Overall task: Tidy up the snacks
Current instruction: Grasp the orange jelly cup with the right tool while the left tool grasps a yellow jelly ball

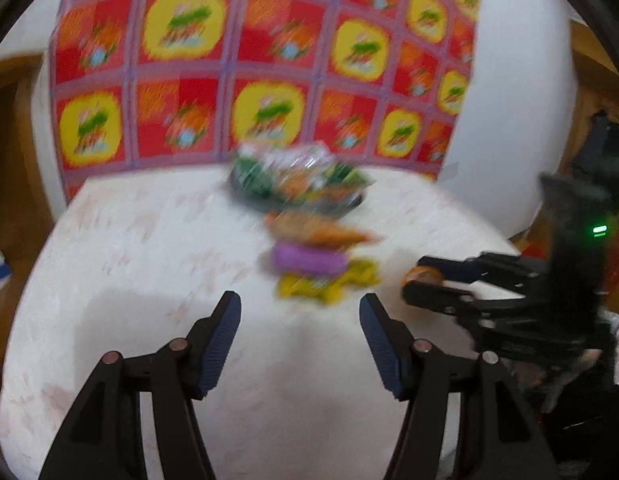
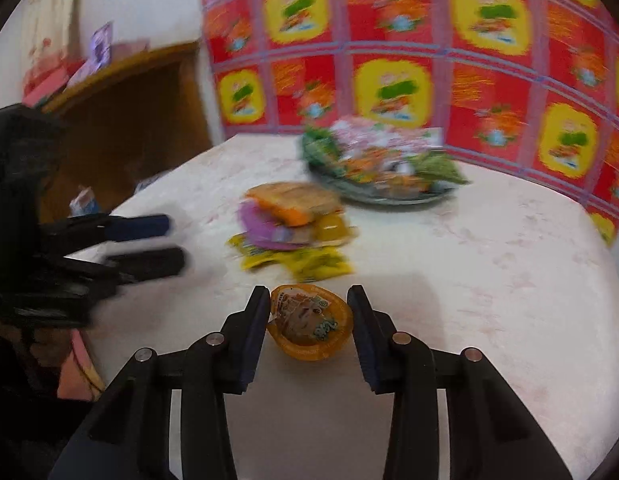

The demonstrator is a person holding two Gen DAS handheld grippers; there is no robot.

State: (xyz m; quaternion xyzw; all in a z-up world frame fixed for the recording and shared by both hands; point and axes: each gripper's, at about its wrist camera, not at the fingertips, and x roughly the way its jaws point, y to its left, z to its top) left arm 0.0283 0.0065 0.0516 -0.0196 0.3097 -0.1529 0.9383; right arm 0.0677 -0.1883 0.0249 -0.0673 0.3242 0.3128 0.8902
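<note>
Jelly cup (image 2: 310,322) btwn right gripper (image 2: 308,300) fingers, gripped; left gripper (image 1: 300,304) open.

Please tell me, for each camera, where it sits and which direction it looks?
Left wrist: sits on the left gripper, looks along its open fingers across the table toward the snack pile and plate; the right gripper enters from the right.
Right wrist: sits on the right gripper, fingers around an orange jelly cup; the left gripper shows at left.
Shared: pile, plate, table, patterned backdrop.

Bright, even indoor light; both views motion-blurred (backdrop worst), with dark, curved fisheye edges.
</note>
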